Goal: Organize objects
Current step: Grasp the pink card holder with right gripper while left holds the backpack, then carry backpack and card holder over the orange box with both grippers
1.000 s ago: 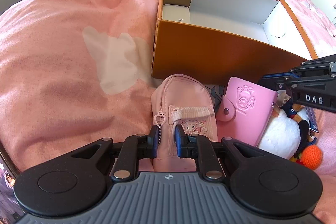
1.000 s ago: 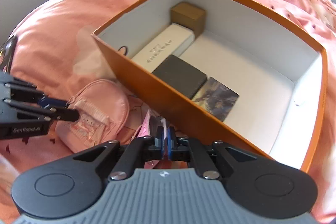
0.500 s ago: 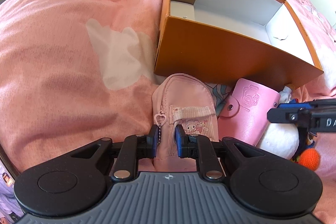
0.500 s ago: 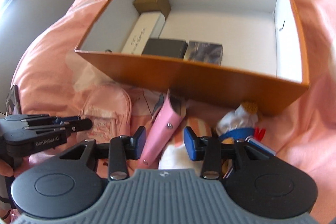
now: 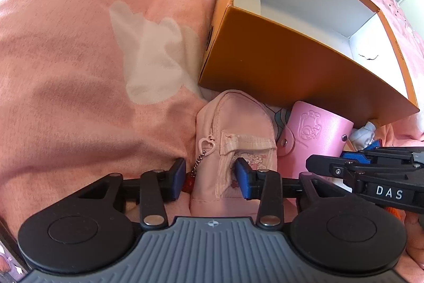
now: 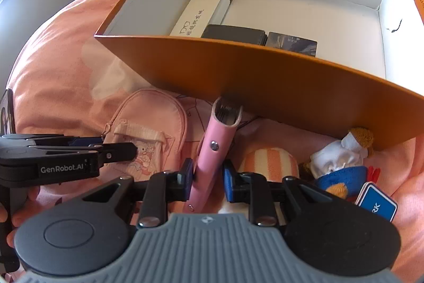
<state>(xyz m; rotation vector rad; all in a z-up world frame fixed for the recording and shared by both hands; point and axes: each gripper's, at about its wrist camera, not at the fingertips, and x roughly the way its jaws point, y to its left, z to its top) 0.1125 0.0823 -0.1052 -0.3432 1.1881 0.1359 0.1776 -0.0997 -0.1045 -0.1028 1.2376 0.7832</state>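
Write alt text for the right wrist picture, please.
The right gripper is closing around a pink snap card holder standing on a pink bedspread. Behind it, an open orange box holds small boxes; a pink pouch lies left.

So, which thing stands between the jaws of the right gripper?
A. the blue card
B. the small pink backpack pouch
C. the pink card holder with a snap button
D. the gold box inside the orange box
C: in the right wrist view the pink card holder stands on edge between the closing jaws of the right gripper, while the pouch lies further left, by the left gripper.
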